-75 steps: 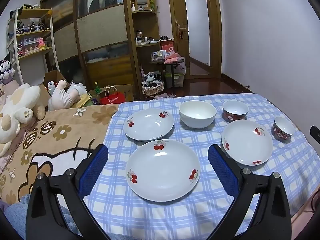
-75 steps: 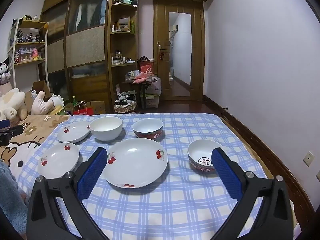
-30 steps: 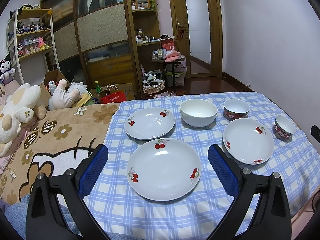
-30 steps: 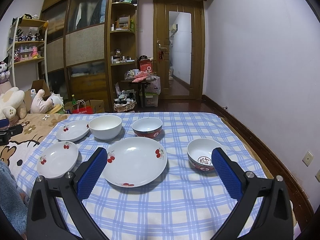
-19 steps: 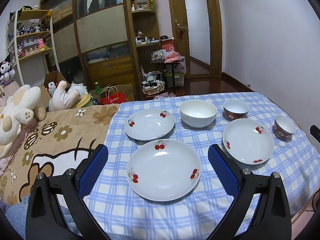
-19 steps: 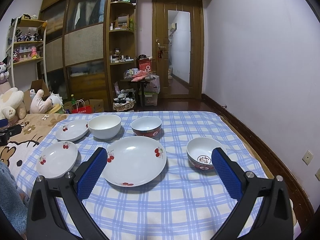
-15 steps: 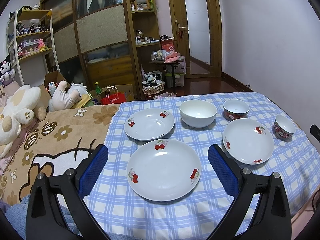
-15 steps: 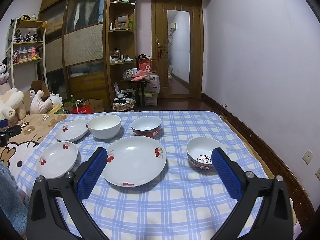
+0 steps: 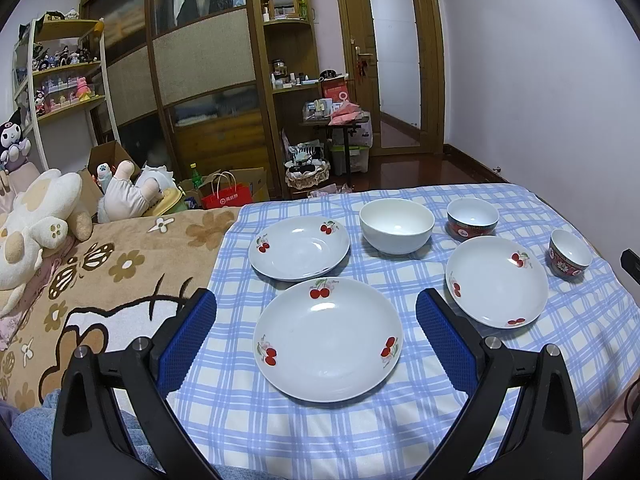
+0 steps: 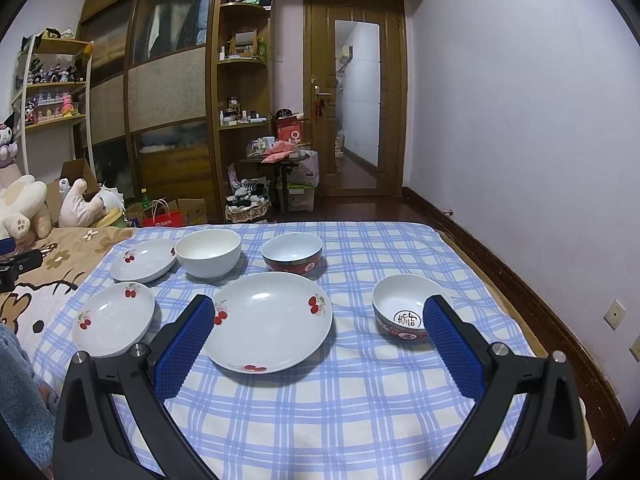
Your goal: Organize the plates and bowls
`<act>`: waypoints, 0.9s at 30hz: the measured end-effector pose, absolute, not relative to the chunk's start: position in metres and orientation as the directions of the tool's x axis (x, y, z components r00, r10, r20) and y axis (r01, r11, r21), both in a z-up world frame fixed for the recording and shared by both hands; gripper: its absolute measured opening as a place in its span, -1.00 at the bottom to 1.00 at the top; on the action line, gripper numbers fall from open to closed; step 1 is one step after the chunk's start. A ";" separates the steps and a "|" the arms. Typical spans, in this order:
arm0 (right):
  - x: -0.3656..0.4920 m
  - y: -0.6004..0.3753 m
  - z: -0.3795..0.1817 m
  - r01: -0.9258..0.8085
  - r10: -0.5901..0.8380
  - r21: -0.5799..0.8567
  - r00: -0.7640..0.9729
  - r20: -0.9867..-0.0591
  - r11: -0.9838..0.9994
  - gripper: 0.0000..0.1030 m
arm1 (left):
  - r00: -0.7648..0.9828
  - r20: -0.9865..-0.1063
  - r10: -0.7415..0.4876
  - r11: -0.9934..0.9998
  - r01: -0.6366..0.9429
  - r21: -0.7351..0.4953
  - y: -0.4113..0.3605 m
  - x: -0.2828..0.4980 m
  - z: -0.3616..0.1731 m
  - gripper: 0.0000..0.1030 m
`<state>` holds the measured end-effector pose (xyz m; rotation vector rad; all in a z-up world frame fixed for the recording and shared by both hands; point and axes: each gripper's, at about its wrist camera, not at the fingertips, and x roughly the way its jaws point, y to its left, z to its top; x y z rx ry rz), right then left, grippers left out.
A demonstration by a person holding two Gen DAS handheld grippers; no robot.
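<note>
Three white cherry-print plates lie on a blue checked cloth (image 9: 400, 432): a near plate (image 9: 327, 338), a far-left plate (image 9: 299, 247) and a right plate (image 9: 497, 281). Behind them stand a plain white bowl (image 9: 396, 225), a red-sided bowl (image 9: 472, 217) and a small red bowl (image 9: 569, 253). My left gripper (image 9: 316, 310) is open, hovering over the near plate. In the right wrist view the right plate (image 10: 267, 321) lies between my fingers; the right gripper (image 10: 319, 312) is open, with the small red bowl (image 10: 408, 312) by its right fingertip.
A brown cartoon blanket (image 9: 92, 280) with plush toys (image 9: 36, 216) lies left of the cloth. Beyond the bed stand wooden wardrobes (image 9: 200, 80), a cluttered small table (image 9: 332, 128) and a door (image 9: 394, 64). A lilac wall (image 10: 520, 140) runs along the right.
The right gripper's view has crept slightly closer to the dishes. The left gripper and all dishes stay where they were.
</note>
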<state>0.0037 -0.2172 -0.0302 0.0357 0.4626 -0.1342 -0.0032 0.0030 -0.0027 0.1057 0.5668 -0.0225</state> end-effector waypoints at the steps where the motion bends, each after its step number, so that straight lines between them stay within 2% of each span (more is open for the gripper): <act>1: 0.004 -0.220 -0.033 0.137 -0.121 0.004 0.886 -0.447 0.991 1.00 | 0.844 -0.537 0.008 0.994 0.050 0.094 0.003 -0.004 -0.002 0.92; 27: 0.008 -0.225 -0.040 0.156 -0.133 0.012 0.881 -0.453 0.988 1.00 | 0.823 -0.569 -0.003 0.995 0.062 0.084 0.010 -0.008 -0.005 0.92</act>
